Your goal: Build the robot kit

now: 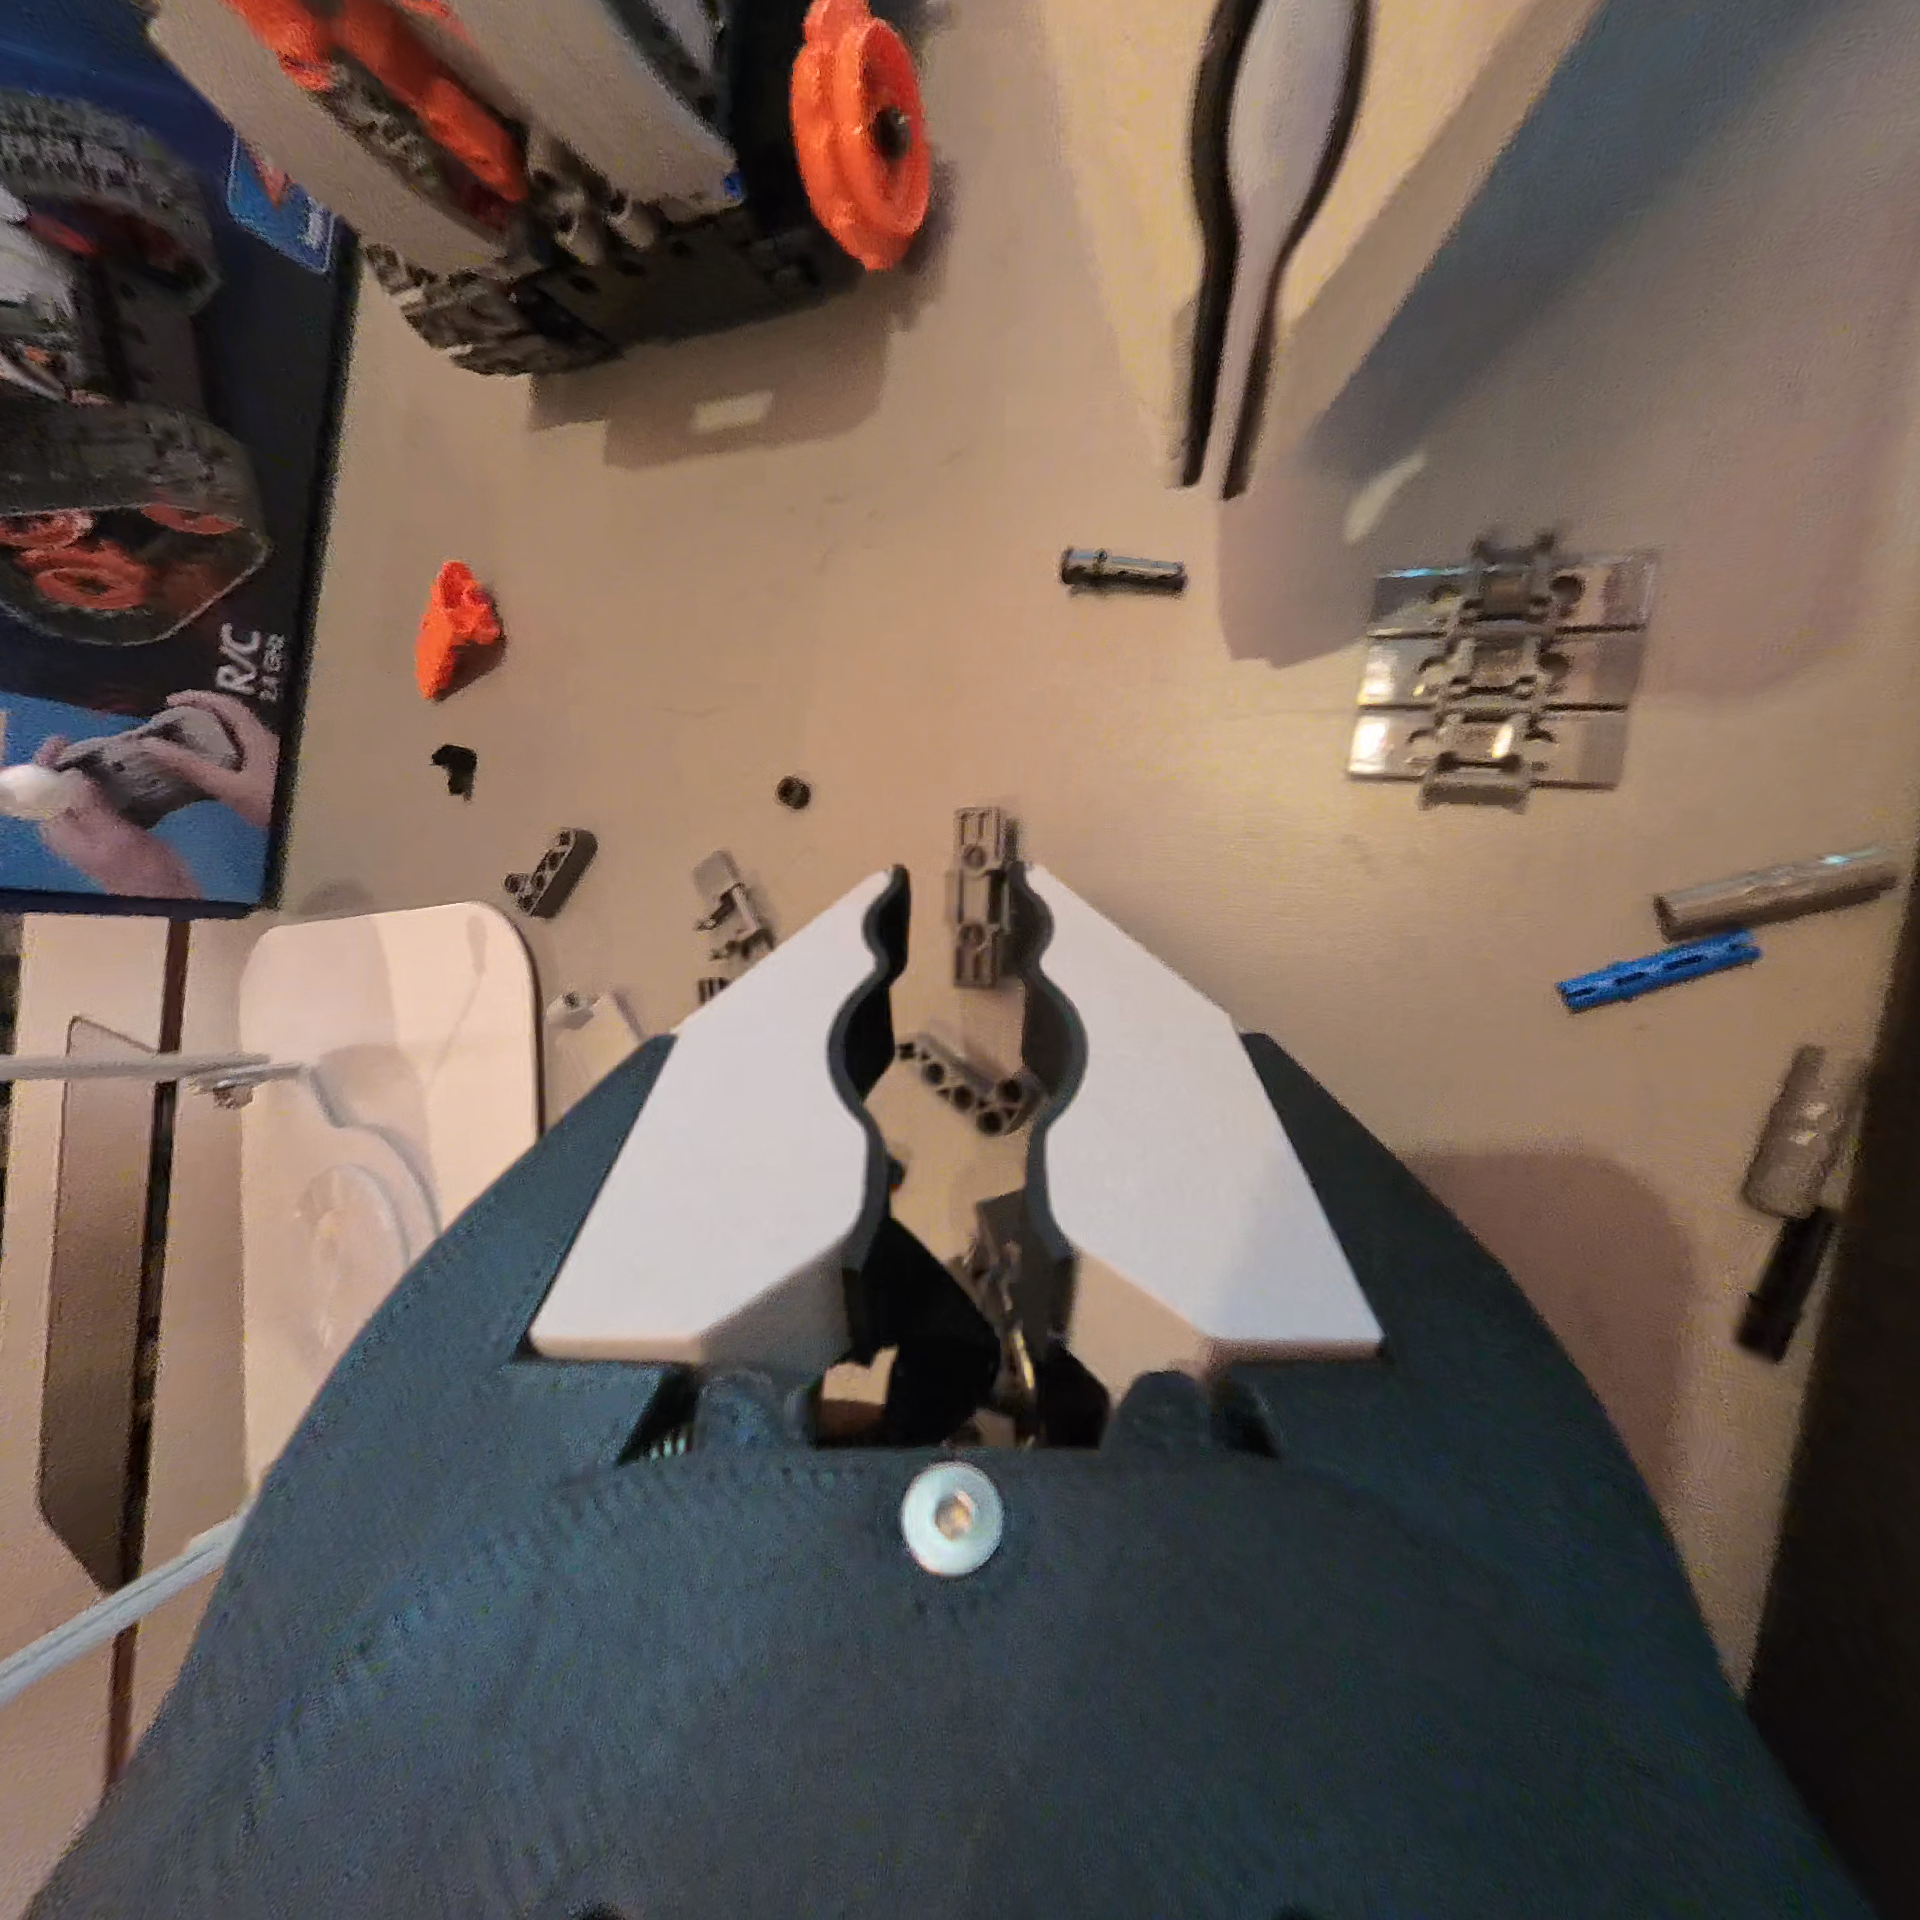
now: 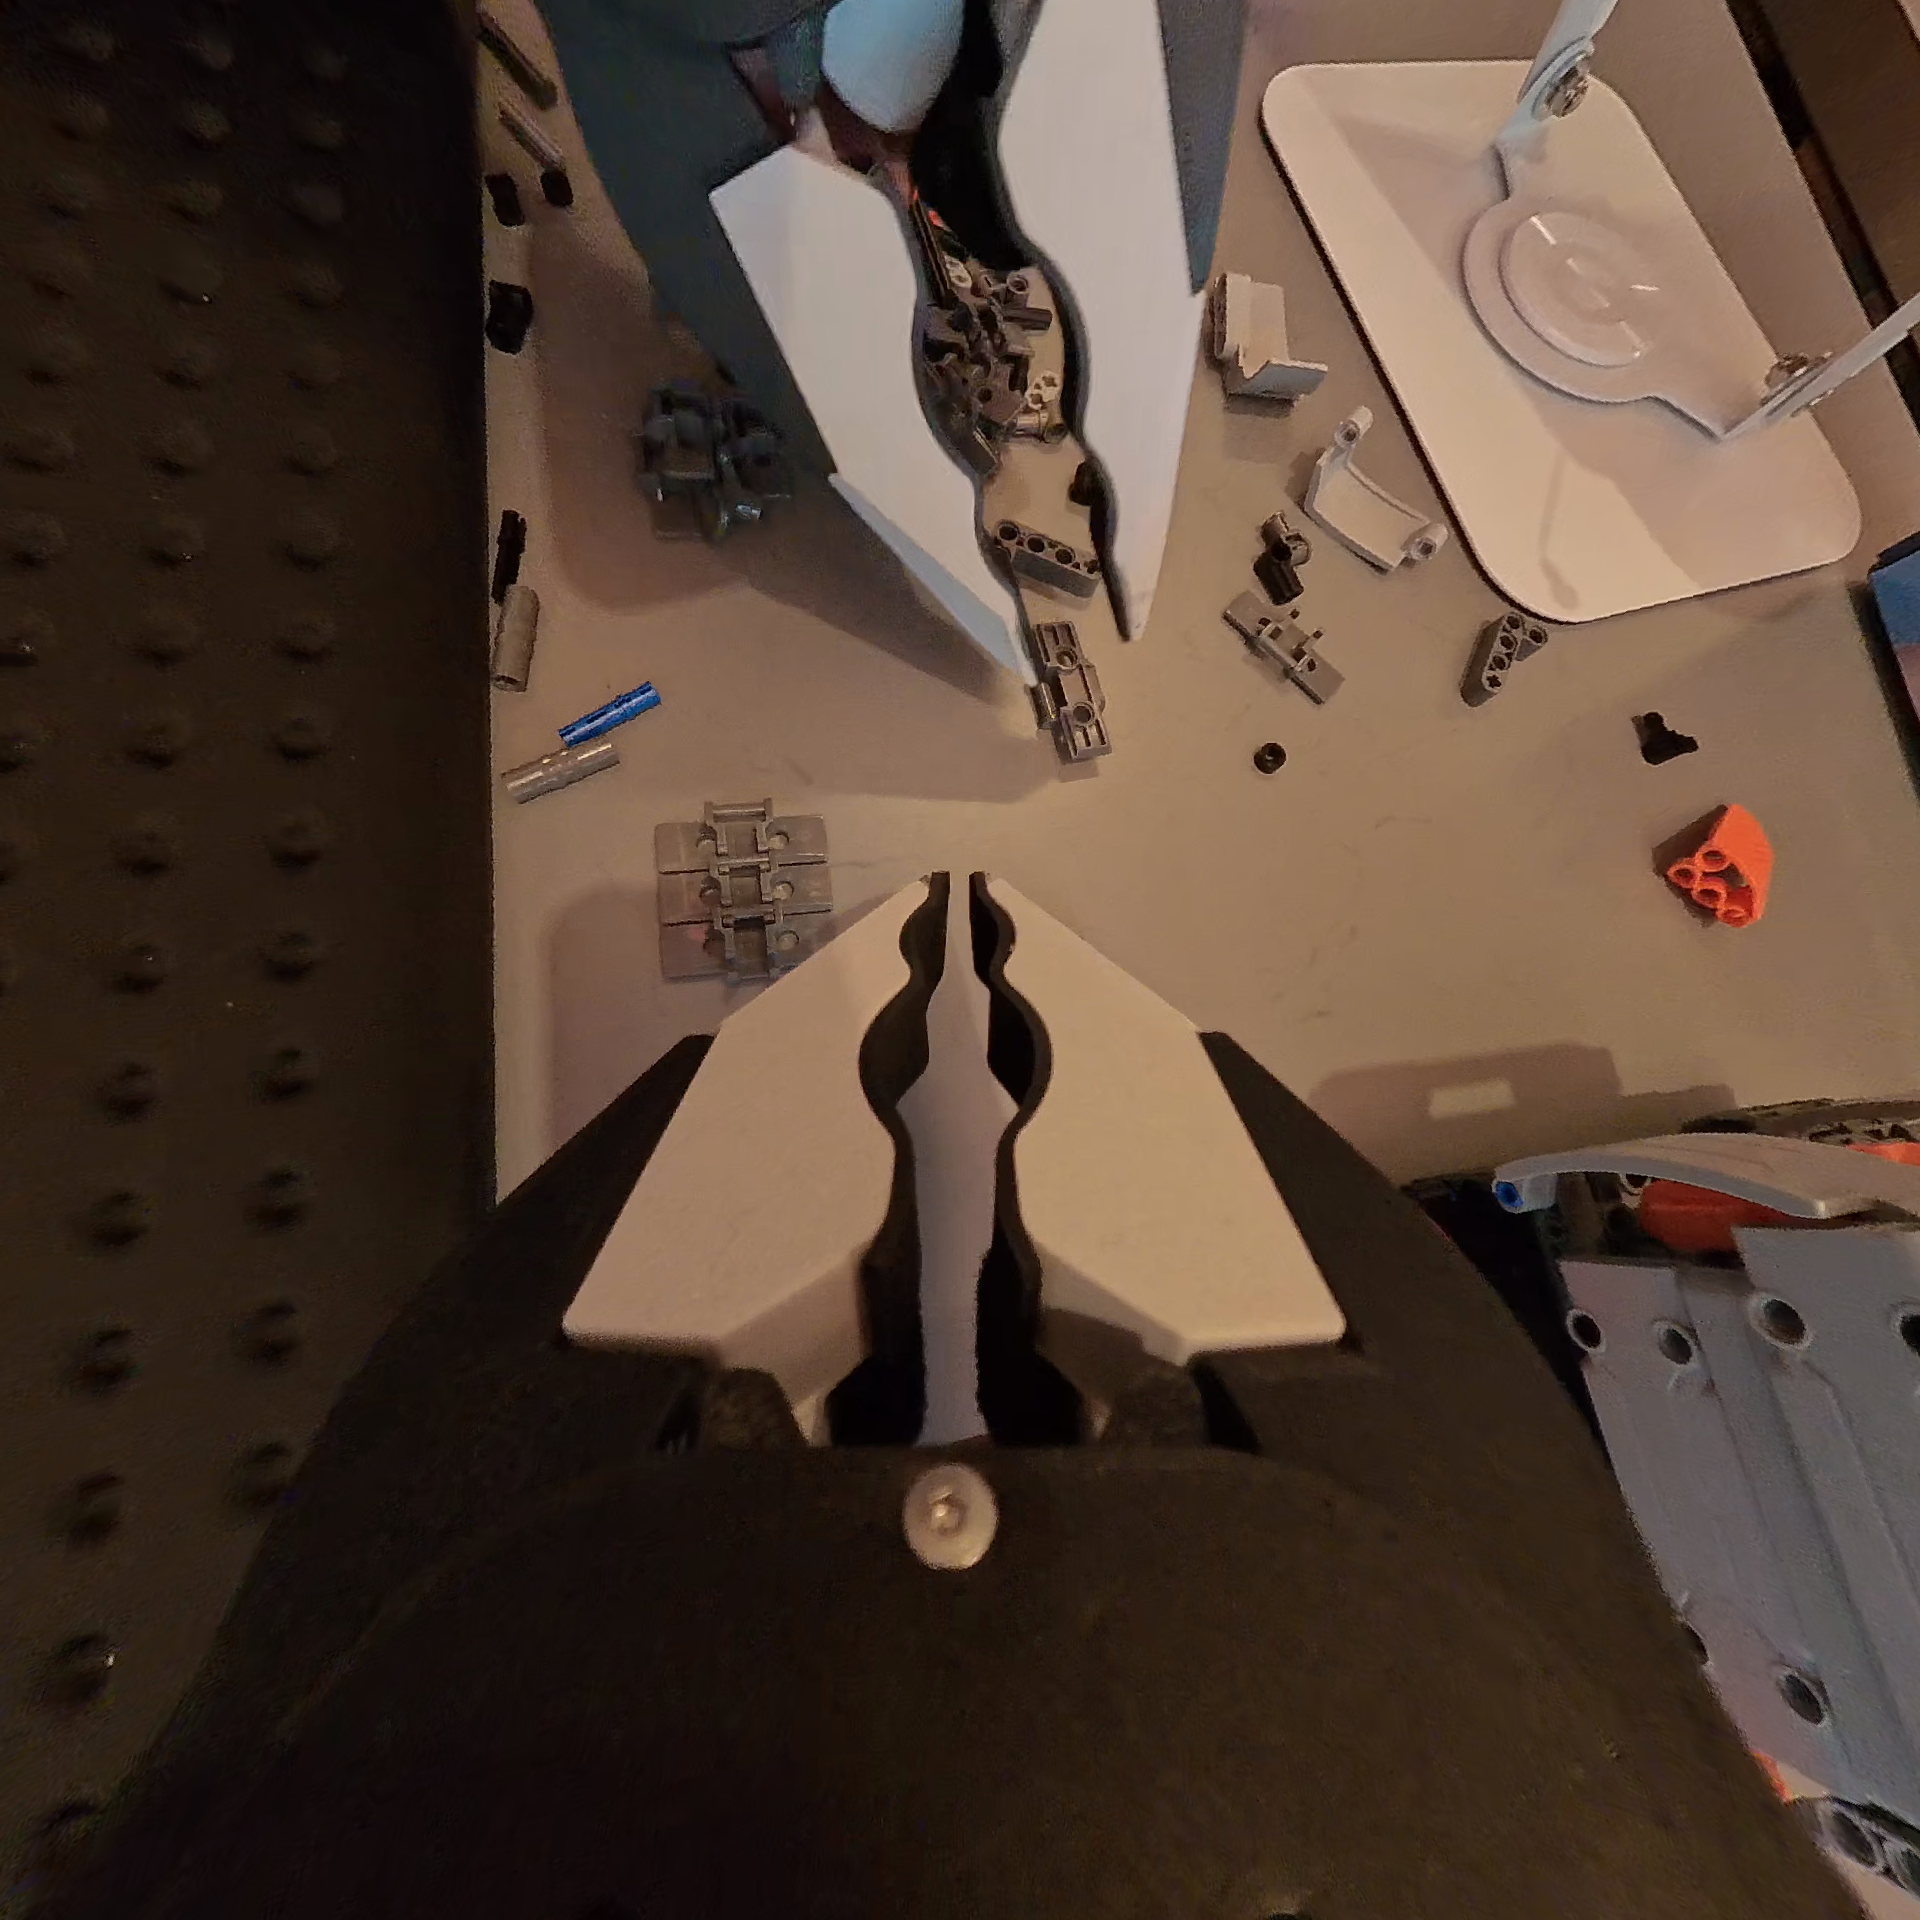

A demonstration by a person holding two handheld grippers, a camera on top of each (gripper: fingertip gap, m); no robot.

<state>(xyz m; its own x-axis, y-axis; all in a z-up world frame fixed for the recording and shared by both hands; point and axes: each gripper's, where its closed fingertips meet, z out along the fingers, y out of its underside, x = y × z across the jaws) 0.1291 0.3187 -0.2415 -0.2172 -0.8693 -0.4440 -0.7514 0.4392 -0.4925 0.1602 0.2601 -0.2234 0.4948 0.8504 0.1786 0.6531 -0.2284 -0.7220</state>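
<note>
My left gripper (image 1: 961,873) is open, low over the beige table (image 1: 935,623). A small grey connector piece (image 1: 980,899) lies on the table between its fingertips. The piece sits against the right finger (image 1: 1101,997), and bare table shows between it and the left pad. A grey angled beam (image 1: 966,1081) lies farther back between the fingers. The right wrist view shows this gripper (image 2: 1081,655) with the same piece (image 2: 1070,707) at its tips. My right gripper (image 2: 961,878) is shut with nothing between its pads, just right of a grey track-link section (image 2: 743,899). It also shows in the left wrist view (image 1: 1216,483).
A tracked model with orange wheels (image 1: 582,177) and a blue box (image 1: 135,468) lie at the far left. An orange piece (image 1: 457,629), a blue pin (image 1: 1657,966), a black bush (image 1: 793,792) and grey parts are scattered about. A white stand base (image 2: 1558,343) and a black studded mat (image 2: 239,831) flank the table. Left tips to right tips: about 7 cm.
</note>
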